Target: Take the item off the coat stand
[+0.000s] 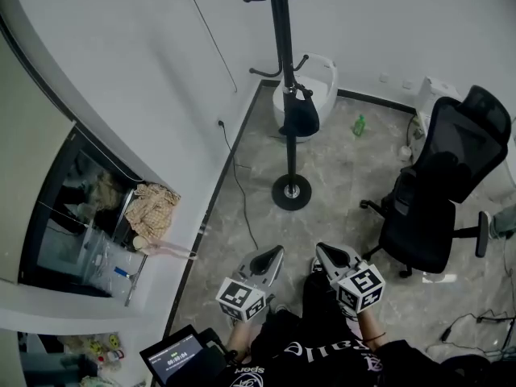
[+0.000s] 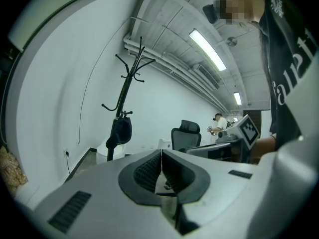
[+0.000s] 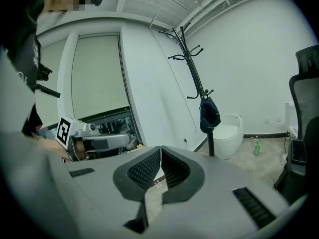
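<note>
Both closed empty — left hand-held gripper (image 1: 278, 251), right hand-held gripper (image 1: 320, 249) — ribbed pads (image 2: 149, 171) touching, facing a rounded dark bag (image 1: 301, 118).

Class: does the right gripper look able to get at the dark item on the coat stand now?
Probably not yet: the right gripper, shut, is far short of the dark item. Bare floor between them leaves the way free.

Bag (image 1: 300, 118) hangs on coat stand (image 1: 283, 55); tub (image 1: 326, 72) behind stand at wall, bottle (image 1: 359, 125) right of it, chair (image 1: 439, 192) farther right.
</note>
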Motion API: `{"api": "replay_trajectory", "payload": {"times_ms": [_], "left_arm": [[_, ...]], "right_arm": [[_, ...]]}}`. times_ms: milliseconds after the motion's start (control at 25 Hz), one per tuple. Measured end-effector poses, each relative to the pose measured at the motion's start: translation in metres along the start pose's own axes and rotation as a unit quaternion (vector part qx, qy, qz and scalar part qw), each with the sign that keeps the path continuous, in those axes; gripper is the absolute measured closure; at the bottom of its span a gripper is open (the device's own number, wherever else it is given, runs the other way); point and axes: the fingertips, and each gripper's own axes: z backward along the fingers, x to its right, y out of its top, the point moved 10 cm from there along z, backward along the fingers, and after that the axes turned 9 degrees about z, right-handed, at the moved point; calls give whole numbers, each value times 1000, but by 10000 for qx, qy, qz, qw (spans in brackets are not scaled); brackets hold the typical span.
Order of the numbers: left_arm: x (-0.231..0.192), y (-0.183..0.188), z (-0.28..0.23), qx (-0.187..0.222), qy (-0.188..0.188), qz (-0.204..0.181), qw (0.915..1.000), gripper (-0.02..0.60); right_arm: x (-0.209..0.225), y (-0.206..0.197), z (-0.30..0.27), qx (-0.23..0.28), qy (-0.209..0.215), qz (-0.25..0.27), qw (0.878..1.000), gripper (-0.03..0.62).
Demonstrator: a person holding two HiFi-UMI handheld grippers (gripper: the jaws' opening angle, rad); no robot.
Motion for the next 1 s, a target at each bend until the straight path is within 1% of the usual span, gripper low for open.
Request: {"api": "replay_trajectory", "payload": {"times_ms": [120,320,400,560,720,880,1000], "left_arm": [[-12,10,-29,77,105,37,9999,577],[-27,37,-93,399,69,77,9992,575],[-32,47,-119,465,95,47,9989,575],[-36,60,-167,393,142,-76,9991,575],[-40,62,-203,291,208,-90,9993,575],[-48,63,-223,152,326,-101,9993,575],[-56,67,-229,160,442,-107,9988,575]], "right_arm": [[34,9,-17,40,119,24,9999,576],[101,35,-48,100,362,240,9990,577],[126,45,-58,141,433,274,9986,577],[171,58,-71,217,588,310,9976,576],[204,60,-85,211,754,302,9965,577],[224,62,-98,199,913,244,9953,577],[235,61,-108,171,971,218,9949,576]]}}
